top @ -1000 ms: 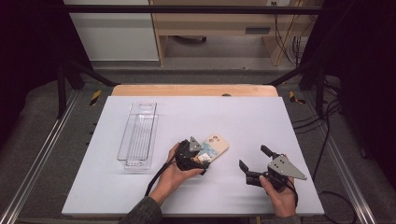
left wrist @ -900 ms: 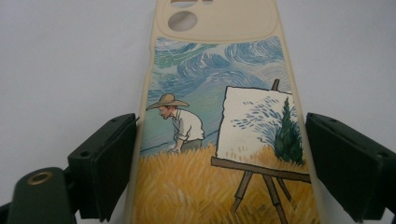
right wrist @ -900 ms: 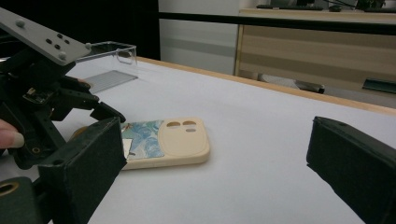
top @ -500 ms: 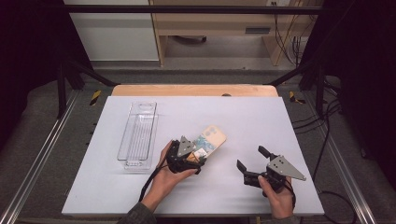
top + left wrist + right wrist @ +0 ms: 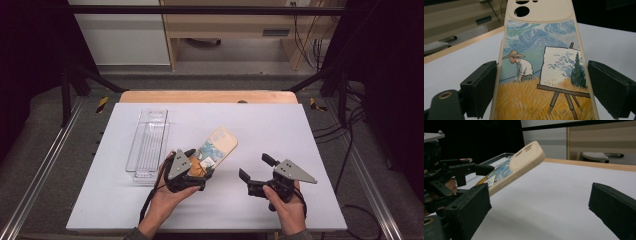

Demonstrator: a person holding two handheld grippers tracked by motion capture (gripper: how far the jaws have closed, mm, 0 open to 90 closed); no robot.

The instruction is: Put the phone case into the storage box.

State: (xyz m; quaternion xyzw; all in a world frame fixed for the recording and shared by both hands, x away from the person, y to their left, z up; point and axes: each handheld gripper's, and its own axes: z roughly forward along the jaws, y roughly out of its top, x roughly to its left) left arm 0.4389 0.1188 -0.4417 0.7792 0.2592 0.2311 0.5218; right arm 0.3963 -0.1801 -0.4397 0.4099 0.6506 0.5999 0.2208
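Left tongs are pinching the phone case above the counter's near edge; right tongs, spread, should be approaching level.

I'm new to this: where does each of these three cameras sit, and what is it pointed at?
High view: above the near edge, looking forward and down on the white table; both hands show.
Left gripper view: rides the left gripper, looking along its jaws at the beige painted phone case between them.
Right gripper view: rides the open right gripper, looking across the table.
All three share the case.
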